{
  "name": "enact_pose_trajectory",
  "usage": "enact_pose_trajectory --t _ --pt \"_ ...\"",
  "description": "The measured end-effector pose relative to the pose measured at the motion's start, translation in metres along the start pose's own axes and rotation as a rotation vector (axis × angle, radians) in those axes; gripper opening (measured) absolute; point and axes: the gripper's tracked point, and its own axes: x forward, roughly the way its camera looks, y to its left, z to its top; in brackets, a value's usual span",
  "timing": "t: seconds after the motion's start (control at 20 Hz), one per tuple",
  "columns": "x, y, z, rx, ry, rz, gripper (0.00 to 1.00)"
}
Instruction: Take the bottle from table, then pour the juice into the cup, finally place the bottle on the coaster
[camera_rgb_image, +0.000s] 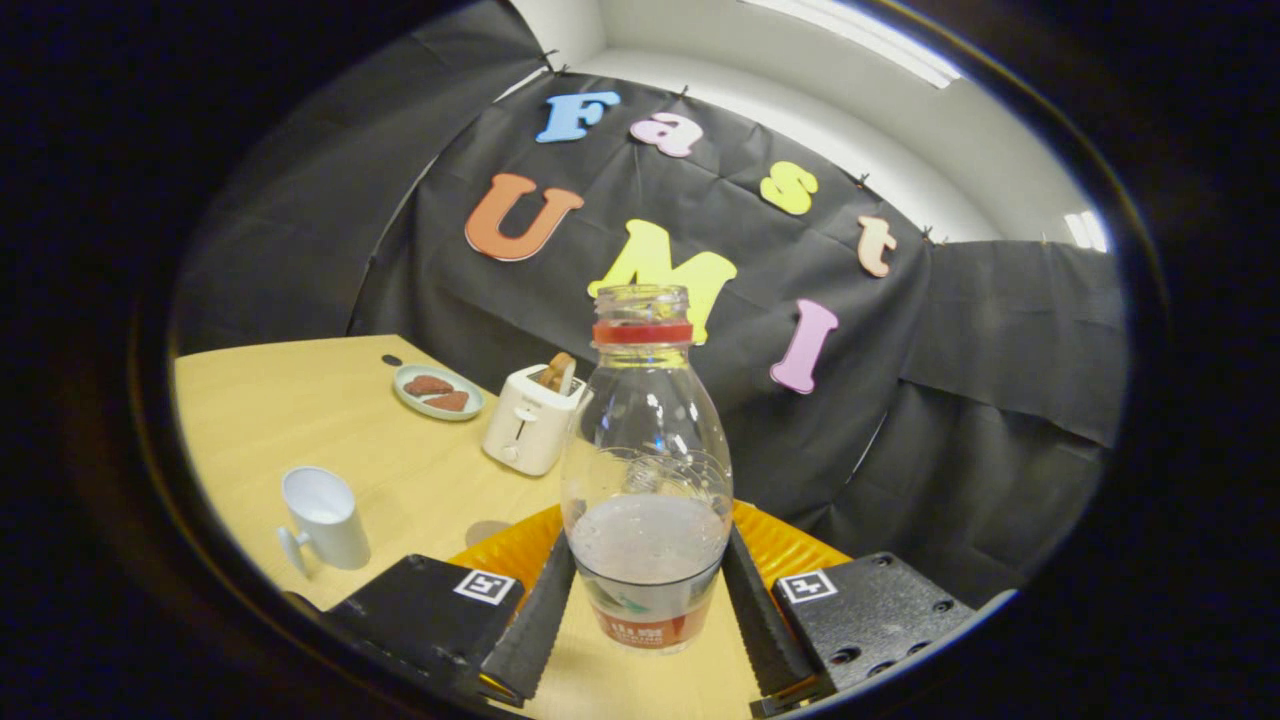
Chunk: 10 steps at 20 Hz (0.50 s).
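1. We see the gripper (648, 610) clamped on the bottle (647, 470), a finger pressing low on each side of its body, so the bottle sits upright between the fingers.
2. The bottle has no cap, and we judge that any quick tilt could spill the juice before it reaches the cup (322, 520).
3. The hold is low and the bottle is clear and smooth; we judge it could slip or swing when tipped.
4. The cup stands well to the left of the bottle on the table (300, 400), its handle turned away from the bottle; a careless pour could knock it.
5. The orange coaster (780, 545) lies just behind the bottle, half hidden by it and the fingers.
6. We cannot tell whether the bottle's base touches the table.
7. The toaster (528, 420) and plate (438, 391) stand beyond the bottle, to its left.
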Motion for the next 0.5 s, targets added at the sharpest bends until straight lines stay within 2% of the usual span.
enact_pose_trajectory --t 0.25,0.5 --pt "0.0 0.037 -0.006 -0.157 0.019 0.04 0.81" --pt "0.003 0.056 -0.01 -0.314 0.025 0.012 0.81"
